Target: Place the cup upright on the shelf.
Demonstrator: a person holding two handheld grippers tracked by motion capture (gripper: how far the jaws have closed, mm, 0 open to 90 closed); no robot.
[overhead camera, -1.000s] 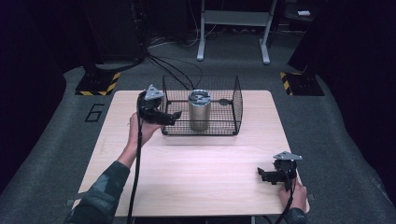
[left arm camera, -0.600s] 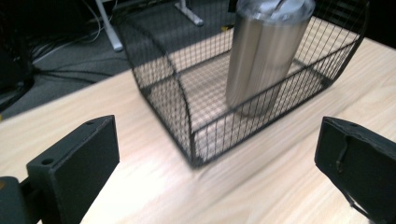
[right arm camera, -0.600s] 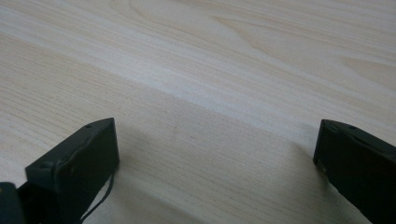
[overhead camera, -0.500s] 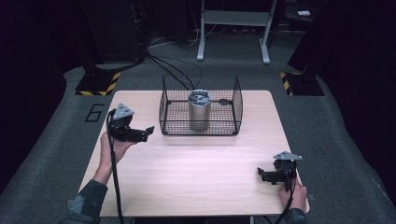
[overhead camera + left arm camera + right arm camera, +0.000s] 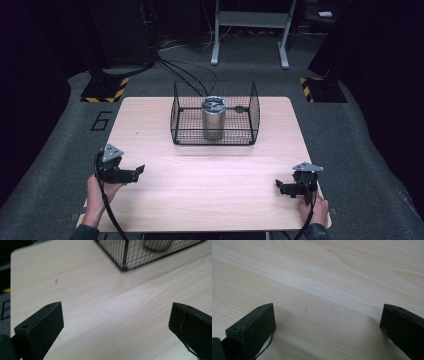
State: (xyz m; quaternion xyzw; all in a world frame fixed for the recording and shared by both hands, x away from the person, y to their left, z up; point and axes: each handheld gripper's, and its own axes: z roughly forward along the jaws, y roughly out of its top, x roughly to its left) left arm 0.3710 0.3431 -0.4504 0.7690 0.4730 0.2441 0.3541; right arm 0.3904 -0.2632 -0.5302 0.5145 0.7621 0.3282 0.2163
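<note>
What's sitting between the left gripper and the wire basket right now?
Nothing: in the high view, bare wooden table runs from the left gripper to the wire basket. The left gripper view shows the same bare stretch, save a small dark speck.

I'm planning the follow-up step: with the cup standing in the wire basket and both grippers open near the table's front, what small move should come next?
Probably rest both hands. The metal cup stands upright inside the wire basket, and the left gripper and right gripper are open, holding nothing.
</note>
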